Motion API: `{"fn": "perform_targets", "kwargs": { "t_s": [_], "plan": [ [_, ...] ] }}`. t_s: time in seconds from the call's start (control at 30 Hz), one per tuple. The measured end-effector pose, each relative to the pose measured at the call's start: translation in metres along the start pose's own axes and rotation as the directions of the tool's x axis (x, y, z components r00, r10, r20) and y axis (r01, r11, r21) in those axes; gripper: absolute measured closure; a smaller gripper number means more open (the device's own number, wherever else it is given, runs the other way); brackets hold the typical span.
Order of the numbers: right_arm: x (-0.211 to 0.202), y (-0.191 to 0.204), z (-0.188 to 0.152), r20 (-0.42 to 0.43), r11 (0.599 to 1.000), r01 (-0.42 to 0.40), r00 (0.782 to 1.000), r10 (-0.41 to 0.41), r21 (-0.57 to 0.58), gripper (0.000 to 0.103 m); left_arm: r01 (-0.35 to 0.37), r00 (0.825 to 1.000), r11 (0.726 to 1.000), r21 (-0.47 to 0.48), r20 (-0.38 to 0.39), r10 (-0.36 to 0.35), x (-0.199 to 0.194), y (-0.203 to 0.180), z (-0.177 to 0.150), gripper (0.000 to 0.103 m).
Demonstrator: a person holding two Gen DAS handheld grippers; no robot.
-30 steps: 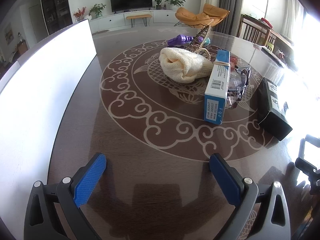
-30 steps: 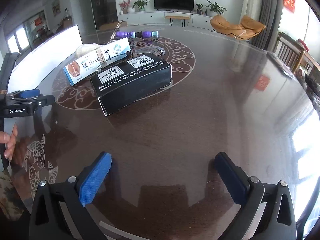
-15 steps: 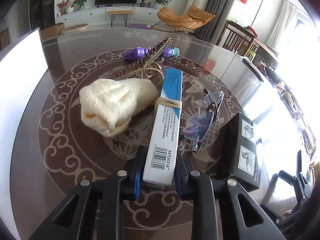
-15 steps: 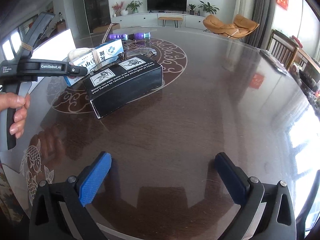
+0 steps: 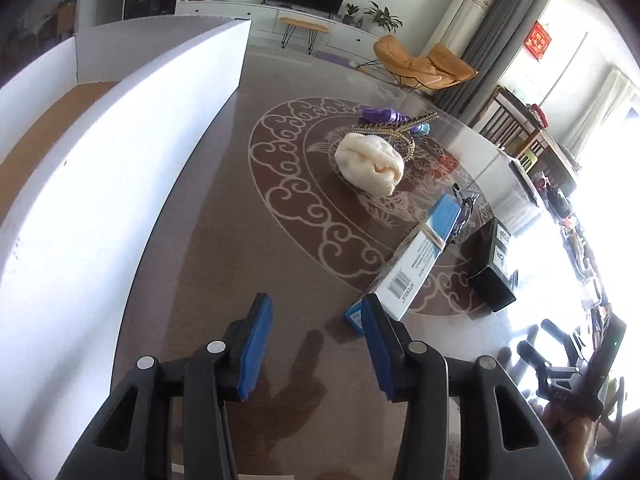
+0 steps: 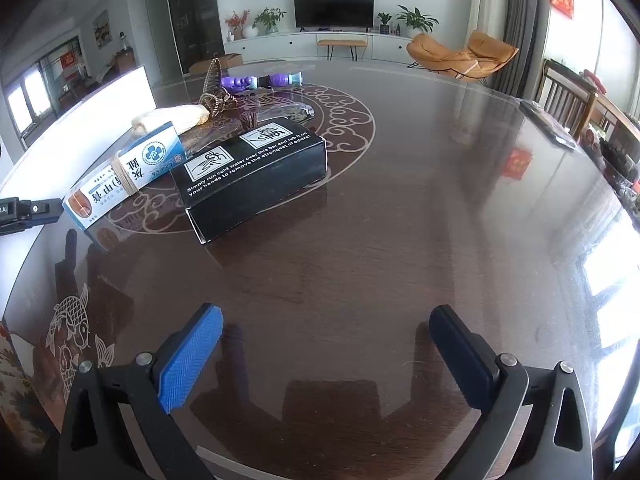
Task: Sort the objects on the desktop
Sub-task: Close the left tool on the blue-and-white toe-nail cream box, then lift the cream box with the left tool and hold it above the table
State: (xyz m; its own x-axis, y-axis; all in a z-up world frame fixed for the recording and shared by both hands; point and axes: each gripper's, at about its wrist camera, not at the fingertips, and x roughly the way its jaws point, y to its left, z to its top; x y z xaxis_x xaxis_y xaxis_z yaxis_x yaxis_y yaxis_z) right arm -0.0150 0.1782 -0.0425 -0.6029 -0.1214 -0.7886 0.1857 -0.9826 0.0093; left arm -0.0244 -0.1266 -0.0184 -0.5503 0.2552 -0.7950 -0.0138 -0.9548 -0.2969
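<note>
A blue-and-white carton (image 5: 420, 264) bound with a rubber band lies on the dark table, and its near end is just right of my left gripper's right finger. My left gripper (image 5: 316, 304) has its jaws opening with nothing between them. The carton (image 6: 124, 176) also shows in the right wrist view, beside a black box (image 6: 252, 172). A cream knitted cloth (image 5: 370, 162), a bead chain (image 5: 404, 132), a purple toy (image 5: 380, 114) and glasses (image 5: 464, 210) lie further back. My right gripper (image 6: 324, 316) hovers open and empty over bare table.
A tall white bin wall (image 5: 120, 152) runs along the table's left side, close to my left gripper. The black box (image 5: 494, 264) sits right of the carton. The round table's edge (image 6: 580, 152) curves off to the right, with chairs behind it.
The left gripper went from wide open to shut on the carton's near end, then let go and swung left. The carton now lies nearer and turned. The right gripper has not moved.
</note>
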Motion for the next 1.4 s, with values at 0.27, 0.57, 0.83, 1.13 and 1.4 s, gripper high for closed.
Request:
{"fn": "perform_targets", "kwargs": {
  "t_s": [0.27, 0.57, 0.83, 1.13, 1.4],
  "plan": [
    [0.001, 0.002, -0.001, -0.006, 1.000, 0.018, 1.000, -0.019, -0.010, 0.000, -0.062, 0.998, 0.951, 0.303, 0.048, 0.050, 0.031, -0.070, 0.034, 0.035],
    [0.002, 0.001, -0.001, -0.012, 1.000, 0.016, 1.000, -0.016, -0.012, 0.000, 0.038, 0.998, 0.972, 0.231, -0.063, -0.024, 0.065, -0.069, 0.028, 0.035],
    [0.002, 0.002, 0.000, -0.008, 1.000, 0.001, 1.000, -0.001, -0.014, 0.000, 0.085, 0.994, 0.996, -0.009, -0.072, -0.085, 0.057, -0.012, 0.032, 0.074],
    [0.001, 0.001, -0.001, -0.004, 1.000, -0.010, 1.000, 0.010, -0.011, 0.000, -0.060, 0.995, 0.998, 0.037, -0.077, 0.063, 0.051, -0.007, 0.032, 0.075],
    [0.001, 0.000, -0.002, 0.000, 1.000, -0.012, 1.000, 0.012, -0.008, 0.000, -0.030, 0.999, 0.998, 0.054, -0.037, 0.032, 0.037, -0.006, 0.039, 0.071]
  ]
}}
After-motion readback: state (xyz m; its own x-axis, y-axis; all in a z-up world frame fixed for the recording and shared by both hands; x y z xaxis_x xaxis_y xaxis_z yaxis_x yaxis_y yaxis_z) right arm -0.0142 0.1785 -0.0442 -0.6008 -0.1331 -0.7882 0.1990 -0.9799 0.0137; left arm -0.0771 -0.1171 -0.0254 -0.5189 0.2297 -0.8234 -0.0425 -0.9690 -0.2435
